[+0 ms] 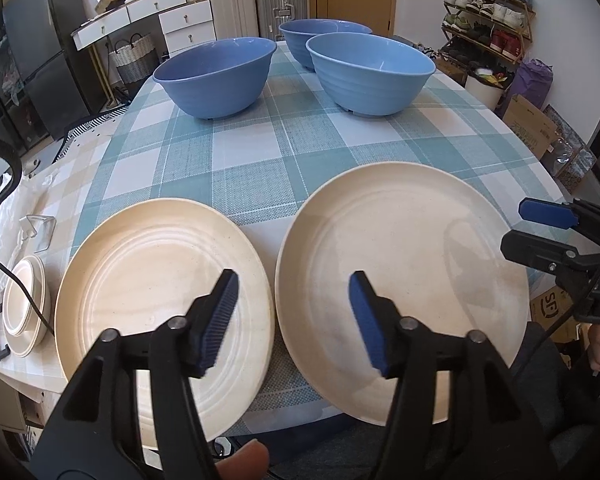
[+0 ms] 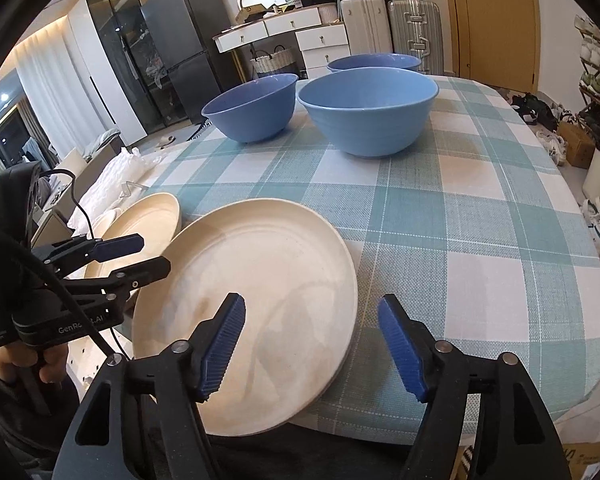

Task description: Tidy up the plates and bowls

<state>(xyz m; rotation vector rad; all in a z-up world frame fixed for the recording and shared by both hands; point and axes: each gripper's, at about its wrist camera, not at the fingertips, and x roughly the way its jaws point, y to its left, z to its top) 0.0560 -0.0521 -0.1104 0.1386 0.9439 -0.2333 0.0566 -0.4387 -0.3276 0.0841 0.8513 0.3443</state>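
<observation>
Two cream plates lie side by side at the table's near edge: the left plate [image 1: 156, 300] [image 2: 148, 216] and the right plate [image 1: 400, 280] [image 2: 256, 300]. Three blue bowls stand at the far end: one on the left [image 1: 216, 76] [image 2: 252, 108], one on the right [image 1: 370, 76] [image 2: 368, 108], one behind [image 1: 320, 36] [image 2: 374, 63]. My left gripper [image 1: 292, 320] [image 2: 140, 254] is open and empty, hovering above the gap between the plates. My right gripper [image 2: 312, 348] [image 1: 540, 228] is open and empty over the right plate's right rim.
The table [image 1: 236, 160] has a teal and white check cloth. A stack of small cream dishes [image 1: 24, 304] sits on a side surface to the left, with a black cable across it. A shoe rack [image 1: 488, 12] and boxes stand to the right, suitcases behind.
</observation>
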